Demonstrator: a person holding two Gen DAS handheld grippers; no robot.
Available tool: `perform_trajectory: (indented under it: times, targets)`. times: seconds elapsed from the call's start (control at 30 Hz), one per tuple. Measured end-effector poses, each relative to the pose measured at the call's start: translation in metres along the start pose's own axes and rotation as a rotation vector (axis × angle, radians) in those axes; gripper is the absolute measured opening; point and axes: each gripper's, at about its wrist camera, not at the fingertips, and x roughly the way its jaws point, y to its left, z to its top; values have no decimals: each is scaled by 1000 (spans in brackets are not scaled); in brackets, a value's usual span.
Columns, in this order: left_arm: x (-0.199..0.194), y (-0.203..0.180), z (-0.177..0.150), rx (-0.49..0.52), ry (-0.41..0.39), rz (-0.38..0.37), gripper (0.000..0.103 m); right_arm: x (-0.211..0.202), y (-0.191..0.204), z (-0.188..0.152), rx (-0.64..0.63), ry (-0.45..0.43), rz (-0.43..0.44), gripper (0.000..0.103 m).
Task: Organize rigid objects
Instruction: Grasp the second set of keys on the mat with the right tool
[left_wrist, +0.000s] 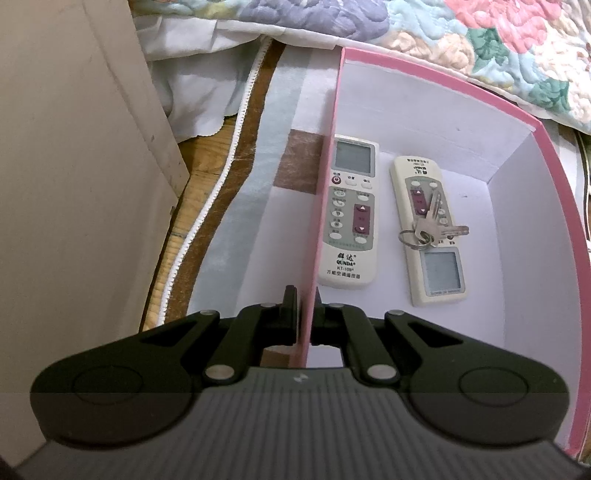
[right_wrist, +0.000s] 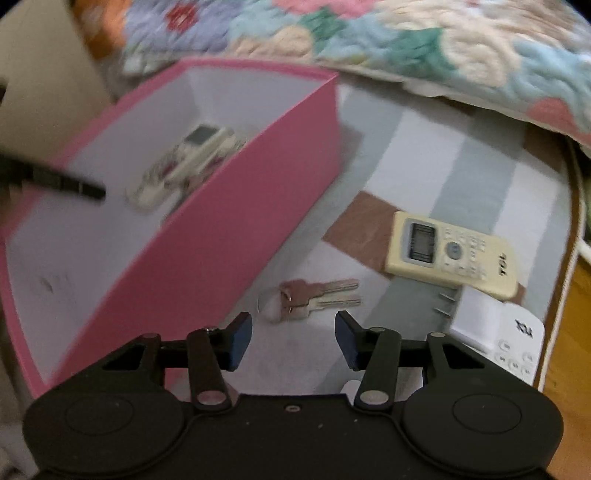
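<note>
A pink box (left_wrist: 480, 236) with a white inside holds two cream remotes (left_wrist: 351, 214) (left_wrist: 430, 229), and a bunch of keys (left_wrist: 430, 229) lies on the right one. My left gripper (left_wrist: 306, 301) is shut on the box's left wall (left_wrist: 325, 206). In the right wrist view the box (right_wrist: 229, 229) is at the left. My right gripper (right_wrist: 293, 332) is open and empty, just above a pair of keys (right_wrist: 317, 297) on the striped bedsheet. A cream TCL remote (right_wrist: 450, 254) lies to their right, and a white remote (right_wrist: 506, 343) lies at the lower right.
A floral quilt (right_wrist: 369, 33) lies bunched behind the box. A beige cabinet side (left_wrist: 74, 184) stands at the left. The mattress edge with wooden floor (right_wrist: 569, 369) beyond it is at the right. The left gripper's finger (right_wrist: 66, 184) shows inside the box.
</note>
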Motion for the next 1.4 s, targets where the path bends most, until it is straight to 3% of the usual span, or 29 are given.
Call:
perform_trajectory:
  times: [0.1,0.17,0.3,0.37,0.47,0.6,0.73,0.9,0.93,0.97,1.2,1.4]
  targets:
    - [0,0,0,0,-1,0,5,10,7,-4,-95,-3,-12,58]
    - [0,1,0,-1,0,-1,5,16,13,-4,-162,-5,-21,75]
    - [-1,-3,-1,12,-4,14,5,34,21,-9,-321,0,-48,93]
    - [-1,-4,-2,16,-5,19,5,38,16,-7,-317,-38,-57,101]
    - [0,-4,-1,12,-2,15,5,47,-1,-1,-209,-19,18,103]
    - [0,-3,0,13,-2,16,5,48,-1,1,-197,-30,-1,102]
    - [0,-3,0,13,-2,17,5,41,4,3,-191,-40,5,80]
    - [1,-3,-1,14,0,18,5,32,3,2,-156,-60,-9,73]
    - [1,-3,-1,14,1,18,5,27,2,2,-135,-73,-13,43]
    - [2,-3,-1,14,2,19,5,24,-2,2,-108,-69,-27,34]
    - [4,-4,-1,14,5,21,5,20,-20,-4,-8,-68,-45,33]
    - [5,-4,-1,13,6,21,5,11,-17,-7,7,-101,-121,33]
